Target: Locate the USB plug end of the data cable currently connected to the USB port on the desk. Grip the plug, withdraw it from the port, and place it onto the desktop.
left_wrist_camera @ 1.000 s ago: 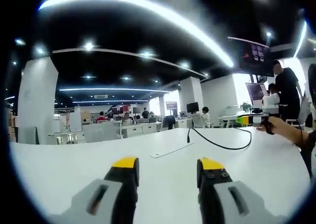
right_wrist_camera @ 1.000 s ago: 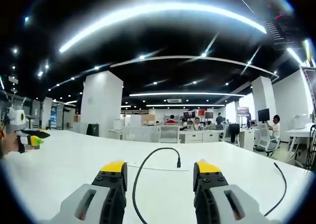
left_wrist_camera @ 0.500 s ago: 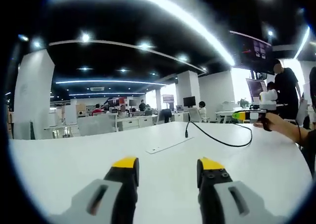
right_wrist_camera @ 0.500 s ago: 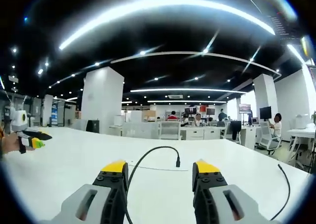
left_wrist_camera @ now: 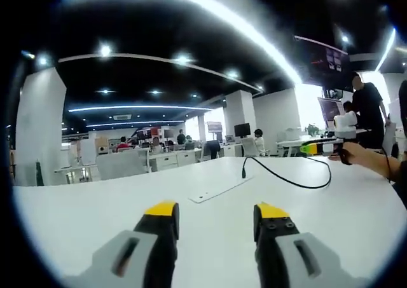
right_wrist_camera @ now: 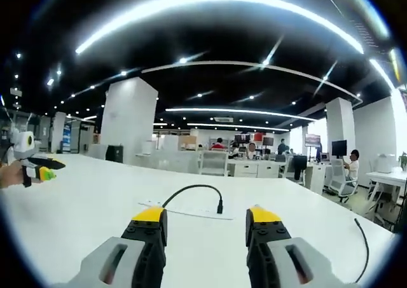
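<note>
A black data cable (left_wrist_camera: 289, 184) lies on the white desk (left_wrist_camera: 95, 218). Its plug (left_wrist_camera: 244, 171) stands upright at the end of a flat port plate (left_wrist_camera: 219, 190). In the right gripper view the cable (right_wrist_camera: 189, 188) arches up from between my jaws and drops to the plug (right_wrist_camera: 219, 206) on the plate (right_wrist_camera: 181, 210). My left gripper (left_wrist_camera: 216, 213) is open and short of the plate, with nothing between its fingers. My right gripper (right_wrist_camera: 205, 217) is open a little short of the plug. Each gripper also appears in the other's view, the right gripper (left_wrist_camera: 323, 147) and the left gripper (right_wrist_camera: 35, 168).
The cable's loose far end (right_wrist_camera: 362, 236) lies at the desk's right side. A person (left_wrist_camera: 369, 110) stands beyond the desk's right end. Office desks, chairs and seated people (right_wrist_camera: 248, 151) sit far behind. White pillars (right_wrist_camera: 127, 119) rise in the background.
The right gripper view has shifted: the plug and plate now sit lower and nearer my right jaws. The left gripper view has barely changed. Both grippers stay open.
</note>
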Motion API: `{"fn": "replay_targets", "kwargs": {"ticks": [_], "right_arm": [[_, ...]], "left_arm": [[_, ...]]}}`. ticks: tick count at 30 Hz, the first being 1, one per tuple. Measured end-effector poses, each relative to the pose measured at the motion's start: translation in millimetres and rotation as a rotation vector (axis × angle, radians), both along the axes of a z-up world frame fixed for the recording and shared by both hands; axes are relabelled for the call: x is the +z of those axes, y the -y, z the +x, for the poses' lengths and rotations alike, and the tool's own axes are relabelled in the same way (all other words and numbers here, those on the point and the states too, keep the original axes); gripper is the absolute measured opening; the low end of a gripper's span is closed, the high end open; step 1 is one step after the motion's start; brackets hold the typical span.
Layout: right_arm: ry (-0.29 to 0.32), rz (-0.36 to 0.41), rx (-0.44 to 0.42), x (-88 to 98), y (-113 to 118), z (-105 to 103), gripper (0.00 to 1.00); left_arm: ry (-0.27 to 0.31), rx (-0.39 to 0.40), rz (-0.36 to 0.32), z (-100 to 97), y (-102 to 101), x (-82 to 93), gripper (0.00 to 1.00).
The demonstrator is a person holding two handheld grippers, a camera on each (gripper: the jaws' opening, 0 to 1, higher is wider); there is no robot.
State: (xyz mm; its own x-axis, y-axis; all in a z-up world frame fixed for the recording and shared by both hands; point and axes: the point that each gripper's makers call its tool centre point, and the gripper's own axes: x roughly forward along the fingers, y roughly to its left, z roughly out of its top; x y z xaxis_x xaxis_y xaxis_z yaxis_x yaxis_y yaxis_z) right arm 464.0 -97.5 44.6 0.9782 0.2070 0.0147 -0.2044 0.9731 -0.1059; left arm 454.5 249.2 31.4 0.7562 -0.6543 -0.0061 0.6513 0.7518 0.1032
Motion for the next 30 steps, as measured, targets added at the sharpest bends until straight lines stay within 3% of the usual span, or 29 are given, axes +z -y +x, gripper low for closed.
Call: {"fn": "replay_targets", "kwargs": {"ticks": [10, 15, 17, 24, 27, 30], "right_arm": [[-0.027, -0.006, -0.010, -6.5, 11, 19, 0.46], [-0.032, 0.017, -0.018, -6.9, 16, 28, 0.44], [-0.040, 0.022, -0.025, -7.5, 18, 31, 0.44], [-0.060, 0.001, -0.026, -7.9, 18, 45, 0.44], [-0.093, 0.073, 0.006, -12.9, 11, 48, 0.45], [-0.094, 0.043, -0.001, -15.4, 8, 52, 0.45]], "left_arm": [[-0.008, -0.018, 0.029, 20.9, 15, -11.0, 0.46], [-0.035, -0.034, 0.019, 29.2, 23, -19.2, 0.47], [-0.019, -0.054, -0.022, 33.2, 29, -16.1, 0.47], [-0.009, -0.075, -0.026, 45.7, 45, -19.9, 0.47], [-0.006, -0.085, -0.031, 51.1, 52, -22.4, 0.47], [-0.006, -0.092, -0.024, 58.2, 61, -26.2, 0.47]]}}
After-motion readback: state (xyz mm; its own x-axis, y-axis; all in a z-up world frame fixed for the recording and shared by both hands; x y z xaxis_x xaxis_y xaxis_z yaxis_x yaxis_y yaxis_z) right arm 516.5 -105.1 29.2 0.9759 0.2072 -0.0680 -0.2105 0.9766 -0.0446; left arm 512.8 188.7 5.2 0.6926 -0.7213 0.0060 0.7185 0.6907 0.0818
